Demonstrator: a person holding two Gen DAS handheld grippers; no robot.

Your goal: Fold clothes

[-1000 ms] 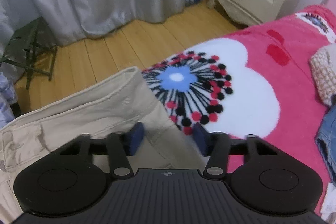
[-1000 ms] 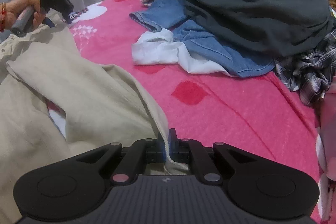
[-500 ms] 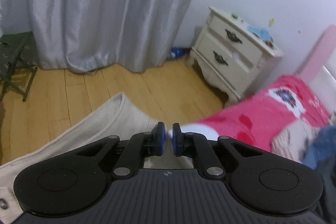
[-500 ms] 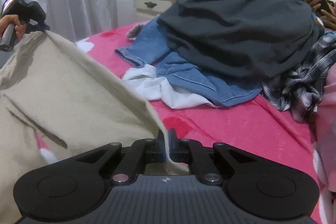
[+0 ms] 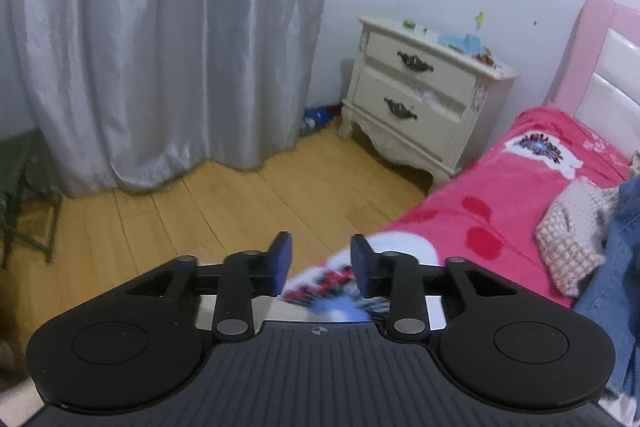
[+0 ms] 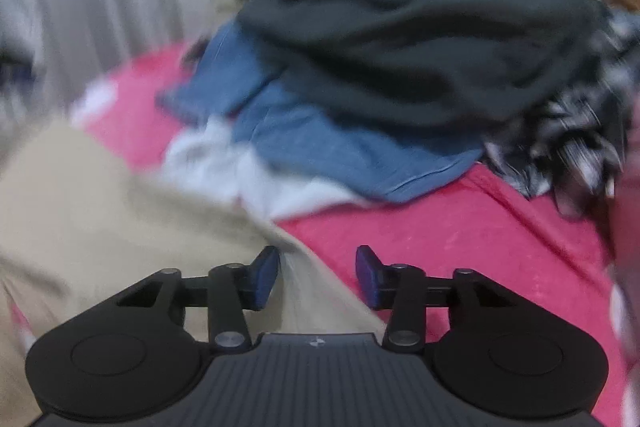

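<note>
Both tools just opened: right tool (image 6: 316, 277) stands open over the trousers (image 6: 100, 211), which run away to its left; left tool (image 5: 318, 269) open, empty, over the bed (image 5: 500, 195) edge.

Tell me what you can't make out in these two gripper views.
- Beige garment: right wrist view, motion-blurred, cut off by the left edge.
- Plaid garment: right wrist view, smeared by blur.
- Nightstand clutter: left wrist view, too small.
- Blanket flower print: left wrist view, blurred, hidden behind the jaws.
</note>
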